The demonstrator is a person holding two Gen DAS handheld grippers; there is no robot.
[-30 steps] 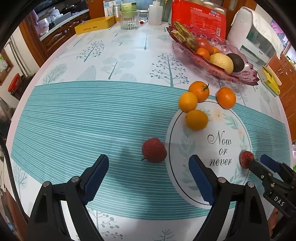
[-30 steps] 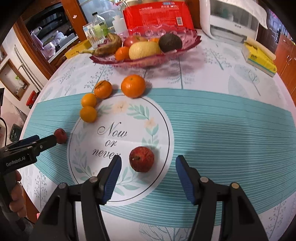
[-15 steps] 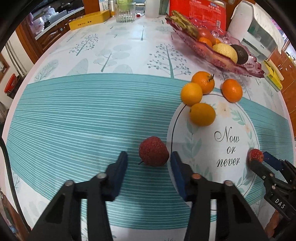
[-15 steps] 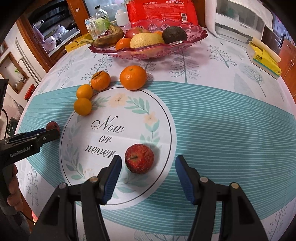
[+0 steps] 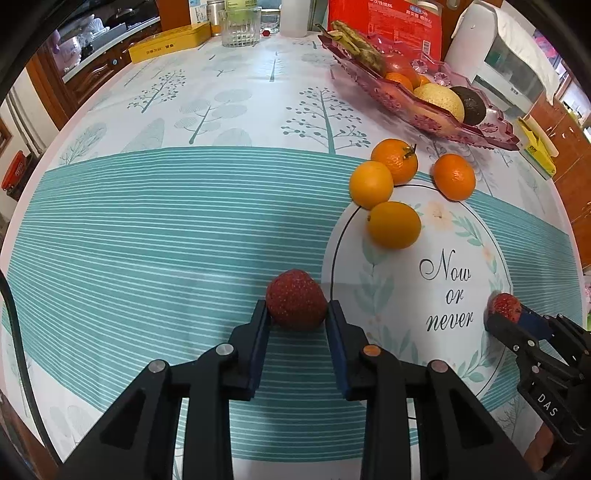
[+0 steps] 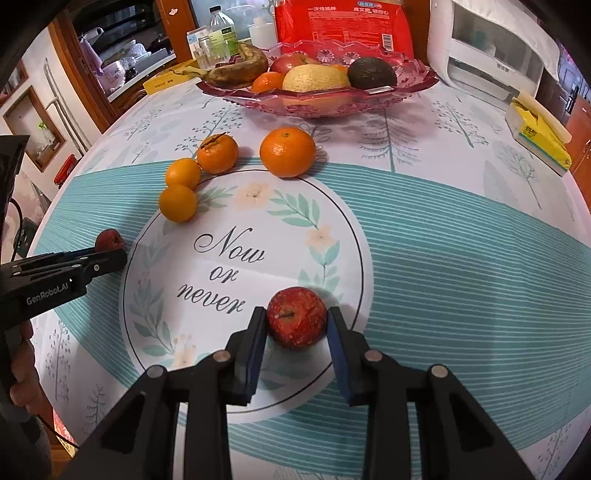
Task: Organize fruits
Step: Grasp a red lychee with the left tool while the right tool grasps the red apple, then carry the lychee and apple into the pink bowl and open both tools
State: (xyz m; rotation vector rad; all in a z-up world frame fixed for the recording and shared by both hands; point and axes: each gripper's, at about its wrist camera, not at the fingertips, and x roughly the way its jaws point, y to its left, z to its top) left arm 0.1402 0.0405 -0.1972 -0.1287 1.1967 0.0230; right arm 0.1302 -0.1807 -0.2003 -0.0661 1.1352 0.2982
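Two rough red lychee-like fruits lie on the printed tablecloth. My left gripper (image 5: 296,316) is shut on the left red fruit (image 5: 295,297), its blue pads pressed on both sides, on the teal stripes. The right gripper (image 6: 296,325) is shut on the right red fruit (image 6: 296,316), inside the white printed circle. Each gripper shows at the edge of the other view: the right gripper (image 5: 511,316) and the left gripper (image 6: 110,251). Several oranges (image 5: 393,224) (image 6: 287,151) lie loose between the grippers and the pink glass fruit bowl (image 6: 321,98) (image 5: 424,110).
The bowl holds a banana, an apple, an orange, a pale melon and an avocado. Behind it stand a red bag (image 6: 341,27), bottles, a glass (image 5: 238,27), a yellow box (image 5: 170,42) and a white appliance (image 6: 487,55). A tissue pack (image 6: 539,136) lies at the right.
Both grippers have closed from wide open onto their red fruits. The hands have hardly shifted; the fruits still rest on the cloth.
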